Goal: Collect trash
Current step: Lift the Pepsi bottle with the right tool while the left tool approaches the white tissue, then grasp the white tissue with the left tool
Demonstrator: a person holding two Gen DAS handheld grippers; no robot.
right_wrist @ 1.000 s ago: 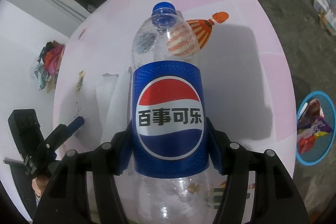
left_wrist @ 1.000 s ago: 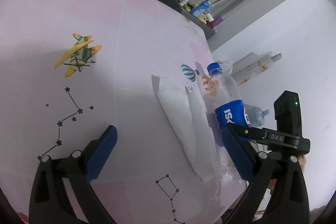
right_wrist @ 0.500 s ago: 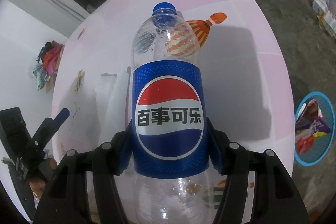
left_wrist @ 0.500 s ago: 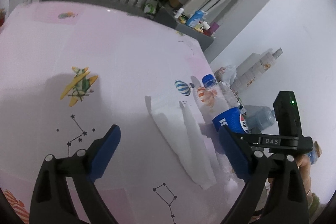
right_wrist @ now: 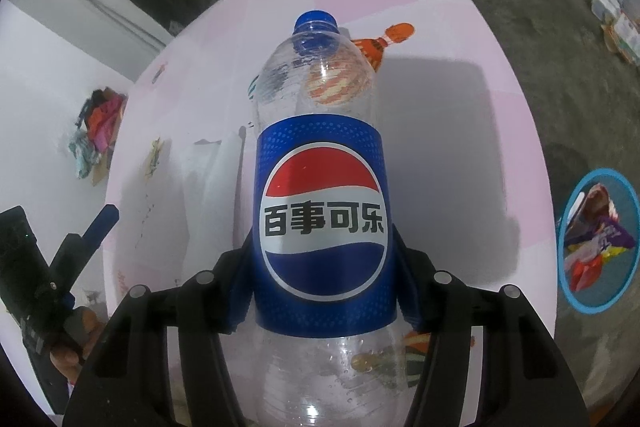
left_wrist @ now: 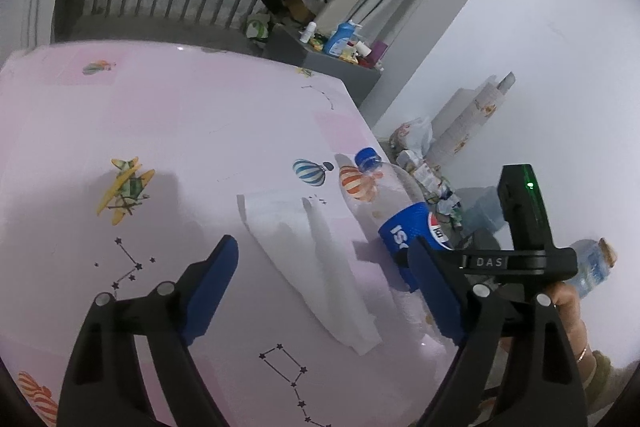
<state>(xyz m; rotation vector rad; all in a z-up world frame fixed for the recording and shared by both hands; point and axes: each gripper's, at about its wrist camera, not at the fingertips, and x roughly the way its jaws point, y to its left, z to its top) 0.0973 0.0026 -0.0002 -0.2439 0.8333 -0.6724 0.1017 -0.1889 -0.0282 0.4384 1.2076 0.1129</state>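
While the right claw (right_wrist: 324, 291) is clamping the clear Pepsi bottle (right_wrist: 322, 227) at its blue label, pads pressing both sides, the bottle is standing upright at the pink bench (left_wrist: 200, 131) edge w/ blue cap on. Left claw (left_wrist: 324, 287) is hanging wide above the bench, jaws closing, nothing btwn them. White paper towel (left_wrist: 316, 267) is lying flat on the bench just ahead of it, beside the bottle. Blue-rimmed bin (right_wrist: 596, 239) w/ wrappers inside is sitting on the floor, off to the right of the bench.
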